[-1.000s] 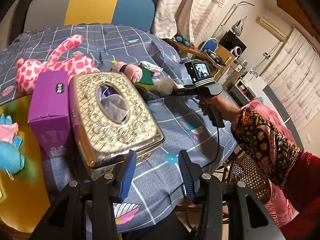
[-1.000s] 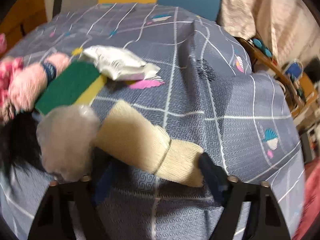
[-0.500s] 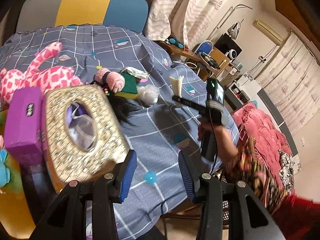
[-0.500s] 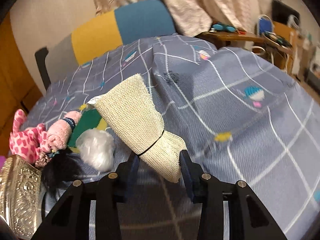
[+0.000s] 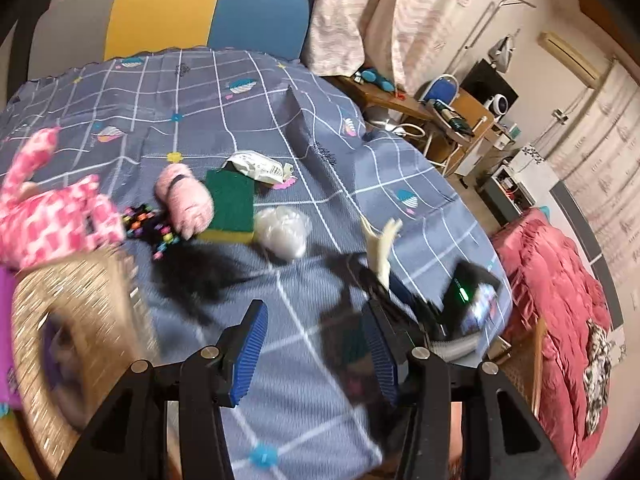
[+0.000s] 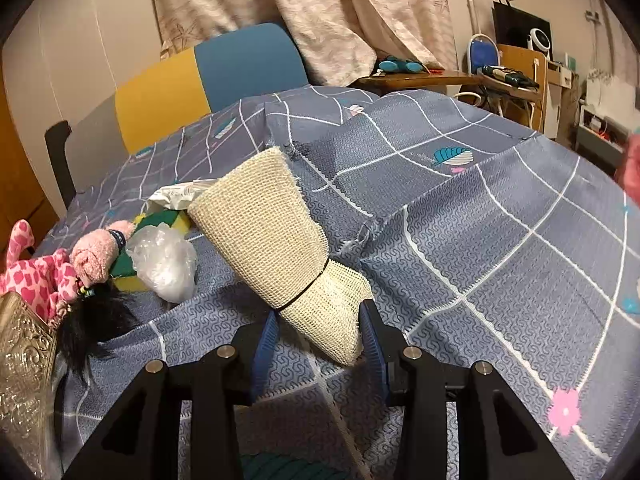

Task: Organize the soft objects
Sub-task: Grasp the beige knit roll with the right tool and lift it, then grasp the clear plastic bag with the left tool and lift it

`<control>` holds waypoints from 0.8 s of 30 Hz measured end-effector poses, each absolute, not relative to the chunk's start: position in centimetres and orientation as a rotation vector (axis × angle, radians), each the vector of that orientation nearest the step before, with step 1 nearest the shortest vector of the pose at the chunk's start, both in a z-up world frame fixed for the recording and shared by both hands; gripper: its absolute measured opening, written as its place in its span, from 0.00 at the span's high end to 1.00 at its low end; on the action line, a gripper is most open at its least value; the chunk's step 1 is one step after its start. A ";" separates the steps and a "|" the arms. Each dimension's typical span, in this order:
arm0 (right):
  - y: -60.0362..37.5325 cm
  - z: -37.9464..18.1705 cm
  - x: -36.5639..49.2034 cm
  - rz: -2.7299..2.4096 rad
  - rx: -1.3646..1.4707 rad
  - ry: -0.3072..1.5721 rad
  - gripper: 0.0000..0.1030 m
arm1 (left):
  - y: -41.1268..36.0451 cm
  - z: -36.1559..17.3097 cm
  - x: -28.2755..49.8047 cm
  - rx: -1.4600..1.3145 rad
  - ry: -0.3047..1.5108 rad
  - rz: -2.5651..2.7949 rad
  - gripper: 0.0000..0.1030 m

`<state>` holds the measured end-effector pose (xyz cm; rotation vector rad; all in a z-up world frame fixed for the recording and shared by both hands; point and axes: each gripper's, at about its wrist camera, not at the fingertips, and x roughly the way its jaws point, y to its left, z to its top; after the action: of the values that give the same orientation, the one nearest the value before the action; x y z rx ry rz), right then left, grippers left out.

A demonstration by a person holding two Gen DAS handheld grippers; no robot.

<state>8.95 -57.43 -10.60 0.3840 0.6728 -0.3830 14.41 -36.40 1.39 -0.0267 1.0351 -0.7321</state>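
My right gripper (image 6: pixel 318 344) is shut on a cream knitted cloth roll (image 6: pixel 272 236) tied with a black band, held above the table. The roll also shows in the left wrist view (image 5: pixel 380 248), sticking up from the right gripper. My left gripper (image 5: pixel 316 350) is open and empty over the blue-grey tablecloth (image 5: pixel 312 336). On the cloth lie a green and yellow sponge (image 5: pixel 232 204), a pink rolled towel (image 5: pixel 184 200), a clear plastic bag (image 5: pixel 282 230), a black hair piece (image 5: pixel 192 268) and a pink spotted plush (image 5: pixel 48 216).
A golden tissue box (image 5: pixel 68 332) stands at the left edge, also in the right wrist view (image 6: pixel 20 376). A white packet (image 5: pixel 258 166) lies beyond the sponge. A yellow and blue chair (image 5: pixel 192 16) is behind the table. A pink bed (image 5: pixel 560 296) and desks stand at the right.
My right gripper closed on the cream roll, lifted it off the table and drew it back. My left gripper swung right, away from the golden box.
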 end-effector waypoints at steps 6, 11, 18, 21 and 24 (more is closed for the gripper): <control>-57.6 -11.0 8.9 -0.379 0.387 0.652 0.60 | -40.4 -2.1 18.2 -0.026 1.120 -0.652 0.50; -58.9 -12.1 9.0 -0.388 0.458 0.674 0.69 | -43.6 -4.3 20.5 0.058 1.109 -0.615 0.48; -59.4 -12.4 8.9 -0.375 0.477 0.652 0.69 | -45.9 -6.6 23.3 0.116 1.103 -0.560 0.48; -59.5 -12.5 8.8 -0.373 0.486 0.644 0.70 | -45.8 -7.5 23.7 0.123 1.108 -0.541 0.66; -59.4 -12.6 8.9 -0.376 0.483 0.642 0.70 | -45.2 -7.6 23.4 0.108 1.100 -0.541 0.74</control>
<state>8.94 -59.41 -12.62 0.4834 0.6416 -0.3758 23.43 -45.20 -7.59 0.1080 1.1004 -0.5415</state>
